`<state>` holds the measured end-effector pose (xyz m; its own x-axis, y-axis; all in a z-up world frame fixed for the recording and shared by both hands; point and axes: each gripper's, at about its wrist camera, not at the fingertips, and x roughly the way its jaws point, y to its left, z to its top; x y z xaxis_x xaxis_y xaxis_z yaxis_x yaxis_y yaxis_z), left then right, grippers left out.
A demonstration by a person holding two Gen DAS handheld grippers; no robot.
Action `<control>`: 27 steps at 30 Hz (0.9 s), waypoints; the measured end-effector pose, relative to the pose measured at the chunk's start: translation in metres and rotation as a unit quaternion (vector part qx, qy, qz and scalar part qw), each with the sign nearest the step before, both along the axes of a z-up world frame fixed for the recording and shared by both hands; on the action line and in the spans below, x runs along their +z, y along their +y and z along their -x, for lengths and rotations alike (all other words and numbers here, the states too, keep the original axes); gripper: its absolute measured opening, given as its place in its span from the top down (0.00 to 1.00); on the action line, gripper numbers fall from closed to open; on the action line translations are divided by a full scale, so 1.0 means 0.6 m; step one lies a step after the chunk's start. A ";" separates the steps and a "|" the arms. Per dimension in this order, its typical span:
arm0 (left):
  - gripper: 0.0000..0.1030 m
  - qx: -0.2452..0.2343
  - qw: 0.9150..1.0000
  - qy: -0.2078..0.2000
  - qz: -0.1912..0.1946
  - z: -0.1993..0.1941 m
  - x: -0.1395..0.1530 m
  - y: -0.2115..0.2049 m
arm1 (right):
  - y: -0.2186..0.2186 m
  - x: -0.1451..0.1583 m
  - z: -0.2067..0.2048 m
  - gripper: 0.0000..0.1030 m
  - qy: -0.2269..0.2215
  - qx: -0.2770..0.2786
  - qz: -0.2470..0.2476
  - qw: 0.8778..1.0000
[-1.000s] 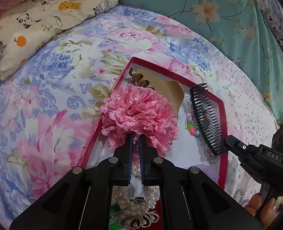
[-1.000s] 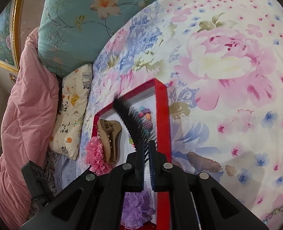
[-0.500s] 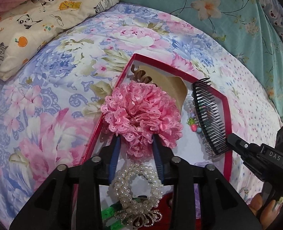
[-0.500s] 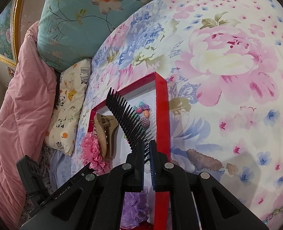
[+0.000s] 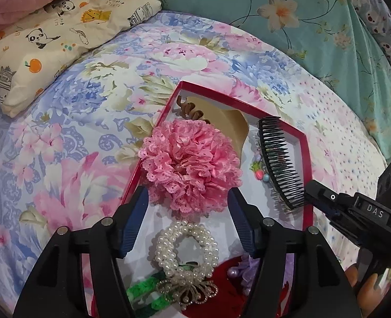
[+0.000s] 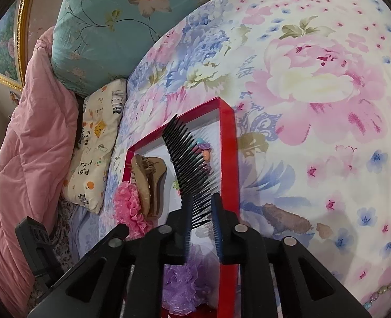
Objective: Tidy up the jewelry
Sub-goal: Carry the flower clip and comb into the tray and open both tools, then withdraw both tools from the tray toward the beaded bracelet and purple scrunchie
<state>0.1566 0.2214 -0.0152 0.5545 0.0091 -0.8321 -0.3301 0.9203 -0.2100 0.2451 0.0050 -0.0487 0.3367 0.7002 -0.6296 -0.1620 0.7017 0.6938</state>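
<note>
Lying just inside the near-left part of the red box (image 5: 308, 175), the pink scrunchie (image 5: 192, 164) sits freed beyond the left hand-held gripper (image 5: 187, 220), whose jaws have just been opening and stand wide, empty. The right hand-held gripper (image 6: 202, 228), jaws also parting, has the black comb (image 6: 187, 164) loose between them over the box's right side, apparently to drop it beside the tan claw clip (image 6: 147, 182), pearl scrunchie (image 5: 186, 249) and purple scrunchie (image 6: 184, 283) on the bed (image 5: 89, 106).

One red box (image 5: 308, 175) sits on the bed. In it are one pink frilly scrunchie (image 5: 192, 167), one pearl ring (image 5: 187, 249), one black comb (image 5: 280, 161), one brown claw clip (image 5: 222, 118) and one purple scrunchie (image 6: 184, 283). Three pillows lie at the bed's far edge.
</note>
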 end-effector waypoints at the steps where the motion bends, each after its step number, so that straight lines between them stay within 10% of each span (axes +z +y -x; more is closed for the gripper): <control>1: 0.40 0.000 1.000 0.001 0.000 0.001 0.000 0.000 | 0.001 0.001 0.001 0.78 0.000 0.001 0.000 1.000; 27: 0.23 -0.026 1.000 0.006 0.015 0.103 0.028 -0.075 | -0.115 0.061 0.107 0.43 -0.037 -0.003 0.012 0.999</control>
